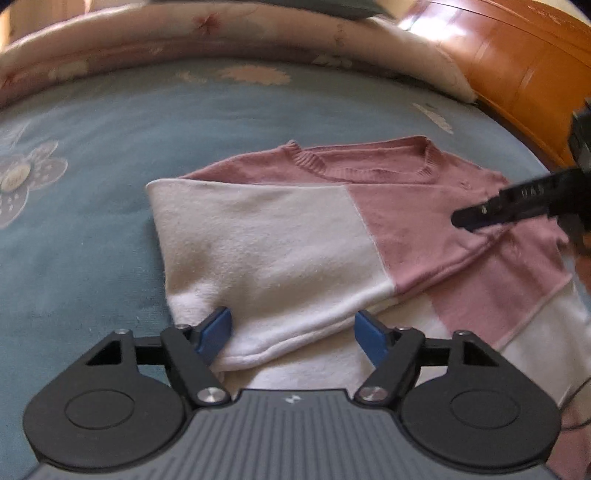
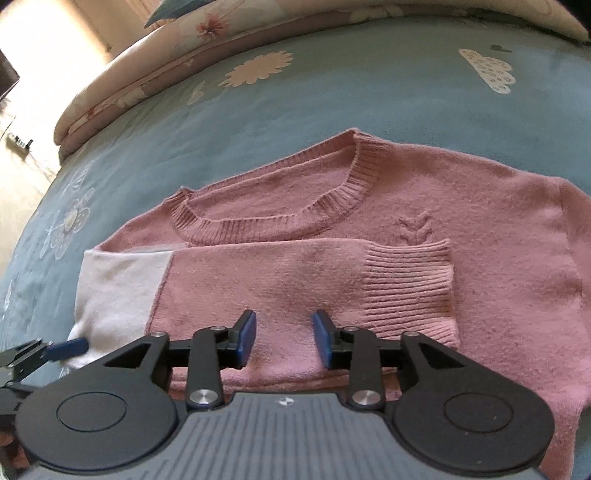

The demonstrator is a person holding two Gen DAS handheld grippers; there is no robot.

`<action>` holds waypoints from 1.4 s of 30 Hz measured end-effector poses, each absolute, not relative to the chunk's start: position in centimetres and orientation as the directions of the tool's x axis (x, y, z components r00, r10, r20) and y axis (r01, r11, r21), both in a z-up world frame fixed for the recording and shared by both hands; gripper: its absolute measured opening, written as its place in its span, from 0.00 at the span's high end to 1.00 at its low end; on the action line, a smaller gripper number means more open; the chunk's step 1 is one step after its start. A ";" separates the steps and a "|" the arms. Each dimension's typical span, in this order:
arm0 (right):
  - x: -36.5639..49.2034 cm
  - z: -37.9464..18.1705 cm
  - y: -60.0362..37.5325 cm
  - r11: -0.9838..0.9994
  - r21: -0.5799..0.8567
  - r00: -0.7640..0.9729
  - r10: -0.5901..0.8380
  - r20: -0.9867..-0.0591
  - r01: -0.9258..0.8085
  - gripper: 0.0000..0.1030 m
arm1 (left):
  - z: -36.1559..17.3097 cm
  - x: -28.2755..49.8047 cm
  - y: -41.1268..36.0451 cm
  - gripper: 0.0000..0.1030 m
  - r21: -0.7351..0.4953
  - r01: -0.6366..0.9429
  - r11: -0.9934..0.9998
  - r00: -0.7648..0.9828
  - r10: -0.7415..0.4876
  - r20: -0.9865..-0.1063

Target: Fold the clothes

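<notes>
**Sweater partly folded: one sleeve laid across, the rest still to do**

Nearest in the left wrist view: left tool point(image 1: 293, 341) standing spread, blue pads on either side of the white sleeve's lower hem edge, not visibly pressing it, nothing pinched. Nearest in the right wrist view: right tool point(image 2: 284, 339) likewise standing parted, hovering just over the pink part of the folded sleeve, pads clear of the knit, gripping nothing.

Just beyond both tools: pink and white sweater point(image 2: 480, 221) lying flat, front up, on the blue flowered bedspread point(image 2: 332, 92). One sleeve point(image 1: 258, 240) already lying crosswise over the chest, ribbed cuff point(image 2: 410, 284) resting just below the small knitted motif and the collar point(image 2: 280, 218). Judging from this, first sleeve fold looking done; the other sleeve and the body folds apparently still remaining, though the far side running out of frame and hard to confirm.

Farther off: rolled floral quilt point(image 1: 184, 33) lying along the bed's far edge, wooden furniture point(image 1: 517, 55) beyond it.
</notes>
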State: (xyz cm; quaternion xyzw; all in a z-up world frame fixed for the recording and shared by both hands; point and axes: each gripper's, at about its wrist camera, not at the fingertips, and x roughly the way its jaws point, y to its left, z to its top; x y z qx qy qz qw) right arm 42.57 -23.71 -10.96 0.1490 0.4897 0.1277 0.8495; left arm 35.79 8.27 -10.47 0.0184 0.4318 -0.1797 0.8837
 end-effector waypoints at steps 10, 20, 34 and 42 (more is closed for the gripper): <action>41.9 -8.7 -20.3 0.931 0.281 0.490 0.362 -0.793 -0.232 0.38 | -10.2 35.9 8.1 0.28 -0.021 0.377 0.926 0.552 -0.243 -0.798; 42.1 -8.0 -18.9 0.902 0.310 0.462 0.422 -0.780 -0.300 0.37 | -8.3 35.8 8.7 0.31 -0.052 0.389 0.920 0.550 -0.277 -0.788; 41.7 -8.7 -18.9 0.902 0.309 0.431 0.418 -0.799 -0.303 0.37 | -7.1 38.9 8.1 0.28 -0.035 0.388 0.921 0.598 -0.280 -0.751; 41.1 -8.2 -20.0 0.921 0.302 0.456 0.384 -0.803 -0.245 0.37 | -9.9 44.0 9.5 0.28 -0.048 0.289 0.956 0.593 -0.218 -0.775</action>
